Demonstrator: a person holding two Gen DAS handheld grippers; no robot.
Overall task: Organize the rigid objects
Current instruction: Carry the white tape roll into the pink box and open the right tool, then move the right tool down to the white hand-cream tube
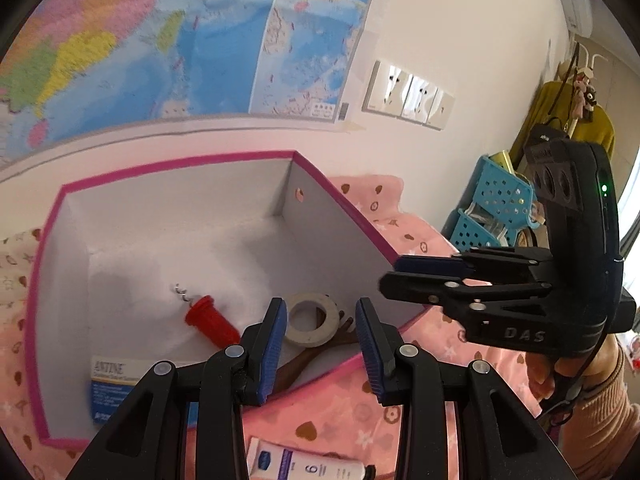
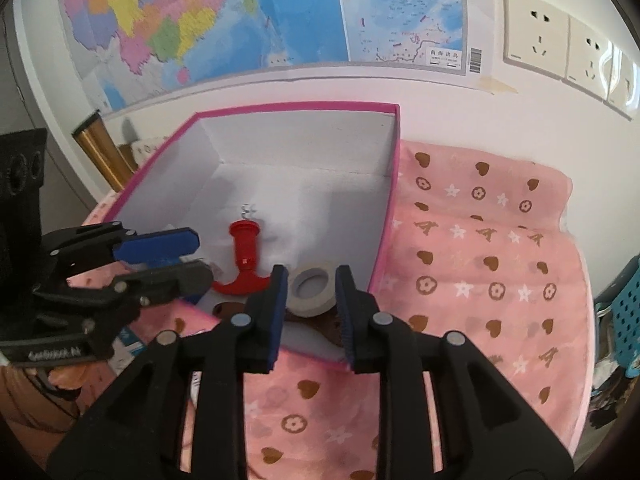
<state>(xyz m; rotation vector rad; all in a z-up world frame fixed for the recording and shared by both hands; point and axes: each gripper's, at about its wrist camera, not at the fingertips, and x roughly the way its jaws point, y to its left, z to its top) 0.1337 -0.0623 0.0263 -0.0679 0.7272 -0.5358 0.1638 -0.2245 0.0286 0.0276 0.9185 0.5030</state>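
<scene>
A pink-rimmed box point(image 1: 304, 157) point(image 2: 384, 240) with a white inside stands on the pink cloth. In it lie a red corkscrew point(image 1: 210, 322) point(image 2: 244, 256), a grey-white tape roll point(image 1: 312, 320) point(image 2: 312, 290), a brown piece point(image 1: 300, 358) under the roll, and a blue-and-white carton point(image 1: 114, 384). My left gripper point(image 1: 320, 342) point(image 2: 200, 258) hovers over the box's near edge, open, with nothing between its pads. My right gripper point(image 2: 312, 314) point(image 1: 394, 274) hangs over the near right corner of the box, open and empty, with the tape roll lying below it.
A white tube point(image 1: 308, 466) lies on the cloth in front of the box. A map and wall sockets point(image 2: 560, 44) are behind. Blue perforated baskets point(image 1: 492, 208) stand at the right, a gold cylinder point(image 2: 100, 148) left of the box. Patterned cloth point(image 2: 480, 260) spreads right of the box.
</scene>
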